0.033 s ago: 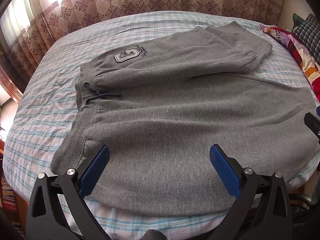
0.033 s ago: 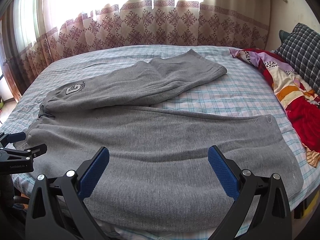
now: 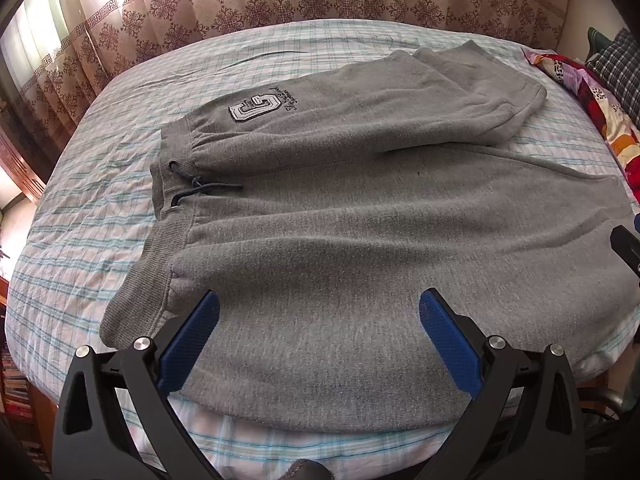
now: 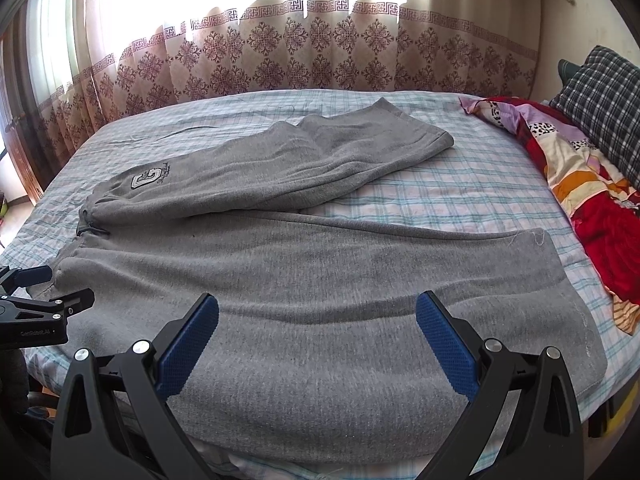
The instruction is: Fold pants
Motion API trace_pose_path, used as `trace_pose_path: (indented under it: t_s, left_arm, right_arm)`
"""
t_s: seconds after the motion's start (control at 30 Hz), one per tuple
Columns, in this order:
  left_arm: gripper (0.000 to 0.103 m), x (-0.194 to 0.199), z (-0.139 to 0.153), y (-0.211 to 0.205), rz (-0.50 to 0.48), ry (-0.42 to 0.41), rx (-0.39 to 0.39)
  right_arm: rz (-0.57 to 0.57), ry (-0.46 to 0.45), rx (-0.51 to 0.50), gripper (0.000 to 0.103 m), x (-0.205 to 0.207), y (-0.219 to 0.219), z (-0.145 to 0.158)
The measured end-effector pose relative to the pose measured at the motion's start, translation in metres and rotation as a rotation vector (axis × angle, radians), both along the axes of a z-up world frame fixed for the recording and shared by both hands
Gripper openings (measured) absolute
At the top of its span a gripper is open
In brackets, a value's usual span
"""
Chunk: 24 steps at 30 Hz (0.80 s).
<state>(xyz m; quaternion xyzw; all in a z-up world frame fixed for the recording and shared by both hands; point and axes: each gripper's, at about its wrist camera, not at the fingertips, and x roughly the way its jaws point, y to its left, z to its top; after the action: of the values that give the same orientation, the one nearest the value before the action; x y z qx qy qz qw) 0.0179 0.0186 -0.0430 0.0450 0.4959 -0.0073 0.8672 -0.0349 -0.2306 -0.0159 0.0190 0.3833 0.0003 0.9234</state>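
Grey sweatpants (image 3: 360,232) lie spread flat on the bed, waistband to the left with a dark drawstring (image 3: 196,188) and a "G" patch (image 3: 250,108); the two legs run to the right, apart. They also show in the right wrist view (image 4: 320,264). My left gripper (image 3: 319,300) is open and empty, over the near leg close to the waistband. My right gripper (image 4: 317,302) is open and empty, over the near leg further toward the cuff (image 4: 560,280). The left gripper shows at the left edge of the right wrist view (image 4: 44,292).
The bed (image 3: 100,184) has a plaid blue-and-pink sheet. A red patterned blanket (image 4: 572,176) and a checked pillow (image 4: 604,92) lie at the right. Patterned curtains (image 4: 320,48) hang behind the bed. Bookshelves (image 3: 16,392) stand at the lower left.
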Motion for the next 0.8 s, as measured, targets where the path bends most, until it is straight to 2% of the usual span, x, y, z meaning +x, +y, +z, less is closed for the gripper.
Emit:
trace_pose_path:
  t_s: [0.47,0.67,0.8]
  left_arm:
    - [0.101,0.009,-0.029,0.017,0.047,0.112,-0.069]
    - [0.101,0.013,-0.041,0.021,0.066,0.174,-0.098]
    - [0.101,0.011,-0.045,0.023,0.065,0.181,-0.109]
  right_arm:
    - [-0.009,0.077,0.003,0.098,0.009,-0.002,-0.016]
    - [-0.009,0.147,0.021,0.098,0.015,-0.004,-0.030]
    - [-0.012,0.220,0.035,0.098,0.018,-0.005,-0.045]
